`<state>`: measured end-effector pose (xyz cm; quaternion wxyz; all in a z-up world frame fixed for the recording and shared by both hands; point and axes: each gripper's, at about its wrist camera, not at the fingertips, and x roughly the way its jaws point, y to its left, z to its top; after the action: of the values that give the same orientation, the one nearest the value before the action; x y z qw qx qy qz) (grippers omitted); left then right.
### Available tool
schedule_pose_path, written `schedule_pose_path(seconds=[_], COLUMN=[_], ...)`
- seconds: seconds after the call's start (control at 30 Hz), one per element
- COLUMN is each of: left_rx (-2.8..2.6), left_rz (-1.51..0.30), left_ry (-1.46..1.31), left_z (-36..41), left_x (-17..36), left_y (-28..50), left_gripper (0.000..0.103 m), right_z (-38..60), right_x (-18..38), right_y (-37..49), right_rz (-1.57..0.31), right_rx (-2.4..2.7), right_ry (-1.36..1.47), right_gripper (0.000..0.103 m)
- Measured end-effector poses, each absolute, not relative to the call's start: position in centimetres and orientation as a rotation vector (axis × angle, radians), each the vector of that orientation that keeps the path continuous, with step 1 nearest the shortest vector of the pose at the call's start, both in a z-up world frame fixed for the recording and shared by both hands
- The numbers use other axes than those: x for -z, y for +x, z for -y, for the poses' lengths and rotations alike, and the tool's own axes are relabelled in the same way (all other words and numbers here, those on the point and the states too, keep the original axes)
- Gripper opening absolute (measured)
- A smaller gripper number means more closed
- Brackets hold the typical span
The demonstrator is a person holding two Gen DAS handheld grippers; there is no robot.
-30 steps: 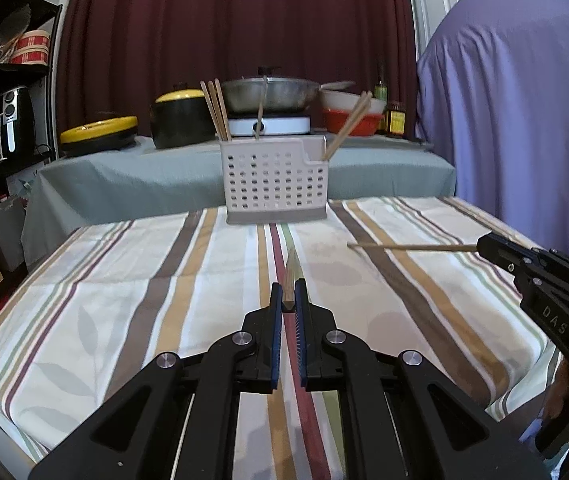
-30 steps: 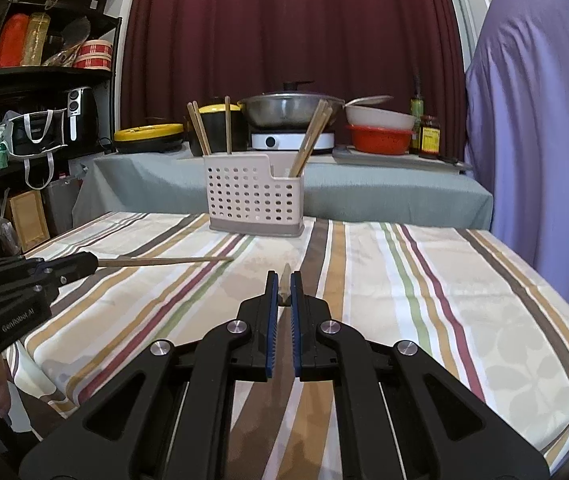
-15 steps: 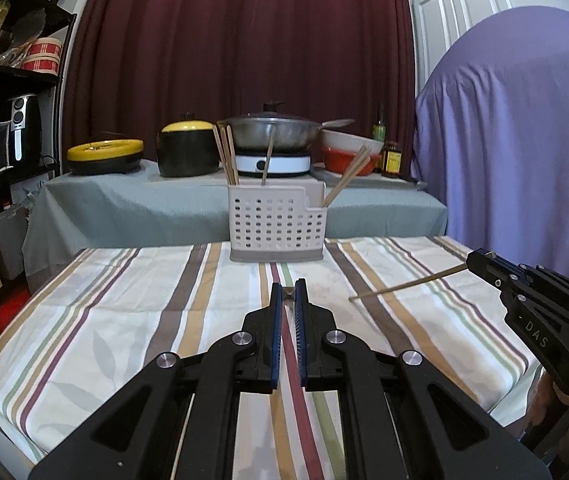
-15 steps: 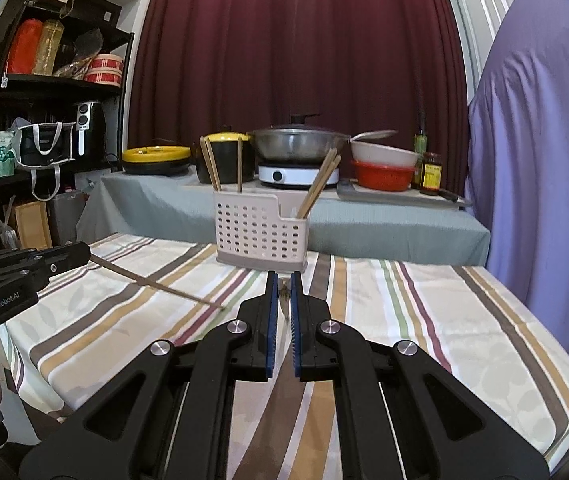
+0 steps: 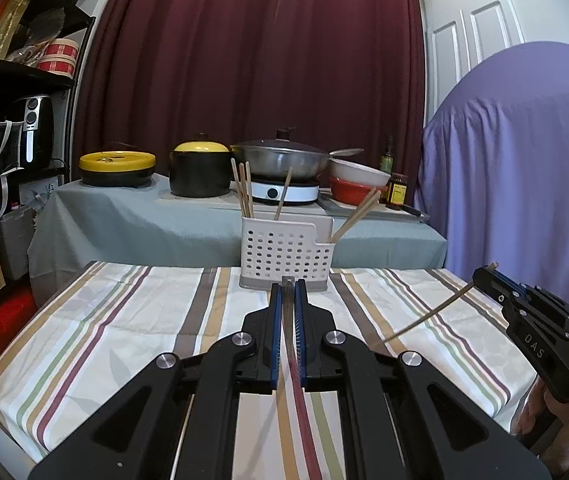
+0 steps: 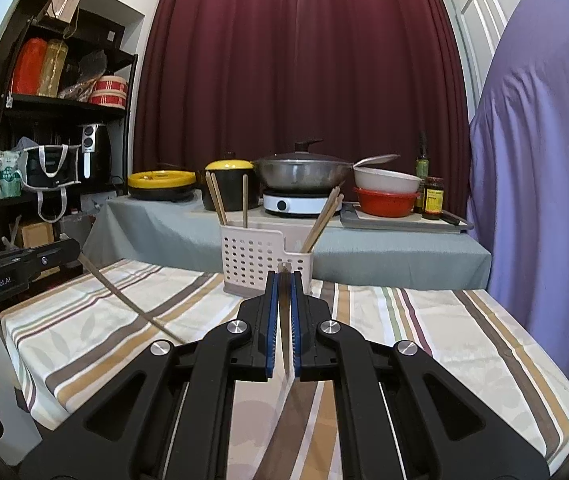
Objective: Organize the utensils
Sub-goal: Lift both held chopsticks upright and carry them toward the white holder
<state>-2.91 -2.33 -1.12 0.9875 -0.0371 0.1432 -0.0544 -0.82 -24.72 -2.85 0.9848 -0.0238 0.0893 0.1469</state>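
Note:
A white perforated utensil holder (image 5: 286, 256) stands at the far edge of the striped table; it also shows in the right wrist view (image 6: 262, 258). Several wooden chopsticks stand in it. My left gripper (image 5: 288, 282) is shut on a chopstick (image 6: 132, 306), held above the table with its tip slanting down. My right gripper (image 6: 284, 274) is shut on another chopstick (image 5: 428, 316), also raised and slanting down. Both grippers are short of the holder, side by side.
Behind the striped tablecloth (image 5: 124, 320) is a grey-covered counter (image 5: 144, 216) with pots, a wok on a burner (image 5: 284, 160), bowls and bottles. A black shelf (image 6: 56, 120) stands left. A purple-draped shape (image 5: 524, 160) stands right.
Both grippers have lifted and tilted up with their chopsticks. The chopsticks went from lying level near the cloth to slanting with tips down.

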Motion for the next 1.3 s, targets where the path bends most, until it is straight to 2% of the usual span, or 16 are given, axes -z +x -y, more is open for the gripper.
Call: schedule_pose_path(seconds=[1.3], left_rx=[0.076], left_rz=[-0.278], left_ry=[-0.064], left_z=[1.1], left_x=[-2.0], left_y=[-0.4], left_gripper=[0.007], right_z=[23.7], right_x=[-1.0], right_y=[1.3], right_rz=[-0.135], right_rx=[-0.324], right_ry=[-0.045], right_gripper=[0.006])
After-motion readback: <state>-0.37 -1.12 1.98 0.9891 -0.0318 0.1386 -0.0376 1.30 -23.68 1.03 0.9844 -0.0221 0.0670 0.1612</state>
